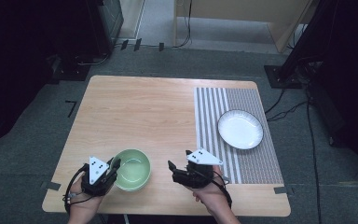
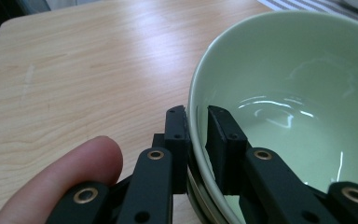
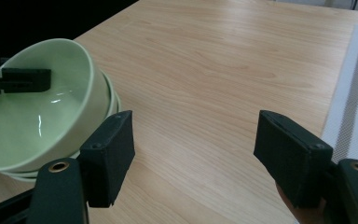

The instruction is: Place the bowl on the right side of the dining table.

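A pale green bowl (image 1: pixel 133 169) sits near the front left of the wooden table (image 1: pixel 135 112). My left gripper (image 1: pixel 114 164) is shut on its near-left rim, one jaw inside the bowl (image 2: pixel 284 93) and one outside, the pads (image 2: pixel 177 135) pressing the wall. In the right gripper view the gripped bowl (image 3: pixel 32 112) tilts above the rims of other green bowls (image 3: pixel 114 100) stacked under it. My right gripper (image 1: pixel 179 159) is open just right of the bowl, its jaws wide apart (image 3: pixel 193 140) with bare table between them.
A white plate (image 1: pixel 240 129) lies on a grey striped placemat (image 1: pixel 256 158) on the right side of the table. The front table edge runs just below both hands. Cables and dark stands sit on the floor behind.
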Motion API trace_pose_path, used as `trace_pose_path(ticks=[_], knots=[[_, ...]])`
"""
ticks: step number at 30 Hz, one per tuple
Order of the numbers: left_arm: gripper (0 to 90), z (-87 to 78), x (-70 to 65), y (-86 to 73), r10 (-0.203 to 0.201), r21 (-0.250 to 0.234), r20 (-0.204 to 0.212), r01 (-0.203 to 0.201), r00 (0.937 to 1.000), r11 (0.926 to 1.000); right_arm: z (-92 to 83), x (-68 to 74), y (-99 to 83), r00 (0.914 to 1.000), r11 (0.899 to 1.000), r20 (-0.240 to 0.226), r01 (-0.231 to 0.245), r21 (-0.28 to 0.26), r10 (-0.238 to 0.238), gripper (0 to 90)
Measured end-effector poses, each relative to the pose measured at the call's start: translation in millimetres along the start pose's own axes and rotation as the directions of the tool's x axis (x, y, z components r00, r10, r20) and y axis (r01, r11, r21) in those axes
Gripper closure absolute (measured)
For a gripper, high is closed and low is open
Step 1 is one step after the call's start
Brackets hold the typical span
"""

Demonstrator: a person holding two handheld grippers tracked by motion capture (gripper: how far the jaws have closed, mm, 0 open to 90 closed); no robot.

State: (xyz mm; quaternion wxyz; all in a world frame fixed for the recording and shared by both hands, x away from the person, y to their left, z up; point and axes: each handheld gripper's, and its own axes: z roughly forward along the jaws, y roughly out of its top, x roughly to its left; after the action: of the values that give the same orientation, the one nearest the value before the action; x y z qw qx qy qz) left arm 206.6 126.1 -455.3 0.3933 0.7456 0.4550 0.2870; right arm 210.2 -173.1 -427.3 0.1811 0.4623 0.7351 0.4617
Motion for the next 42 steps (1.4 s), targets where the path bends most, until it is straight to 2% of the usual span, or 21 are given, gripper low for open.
trace_pose_path(ticks=[9, 13, 27, 30, 38, 42], knots=[[79.9, -0.2, 3.9, 5.3, 0.002, 0.006, 0.030, -0.002, 0.9996, 1.0000, 19.3, 20.4, 9.3, 0.9990, 1.000, -0.044, 0.007, 0.013, -0.006, 28.4], [80.3, -1.4, 4.9, 6.8, 0.005, 0.010, 0.034, -0.005, 0.9994, 0.9999, 28.5, 26.9, 11.7, 0.9979, 1.000, -0.065, -0.006, 0.026, 0.008, 28.3], [80.7, -5.7, 7.4, 8.3, -0.004, -0.010, 0.047, 0.004, 0.9989, 0.9999, 57.5, 45.4, 13.1, 0.9923, 0.997, -0.123, -0.006, 0.076, 0.016, 29.8], [80.8, -5.9, 7.0, 7.9, 0.001, -0.016, 0.046, -0.001, 0.9989, 0.9999, 70.3, 51.8, 11.7, 0.9915, 0.994, -0.128, -0.010, 0.107, 0.023, 38.1], [80.8, -6.6, 7.0, 6.9, 0.003, -0.025, 0.045, -0.002, 0.9990, 0.9997, 86.7, 58.0, 10.0, 0.9921, 0.988, -0.117, -0.028, 0.151, 0.046, 50.2], [80.7, -7.0, 7.3, 6.6, 0.004, -0.028, 0.047, -0.003, 0.9989, 0.9996, 91.2, 60.3, 8.4, 0.9948, 0.986, -0.094, -0.024, 0.164, 0.040, 63.5]])
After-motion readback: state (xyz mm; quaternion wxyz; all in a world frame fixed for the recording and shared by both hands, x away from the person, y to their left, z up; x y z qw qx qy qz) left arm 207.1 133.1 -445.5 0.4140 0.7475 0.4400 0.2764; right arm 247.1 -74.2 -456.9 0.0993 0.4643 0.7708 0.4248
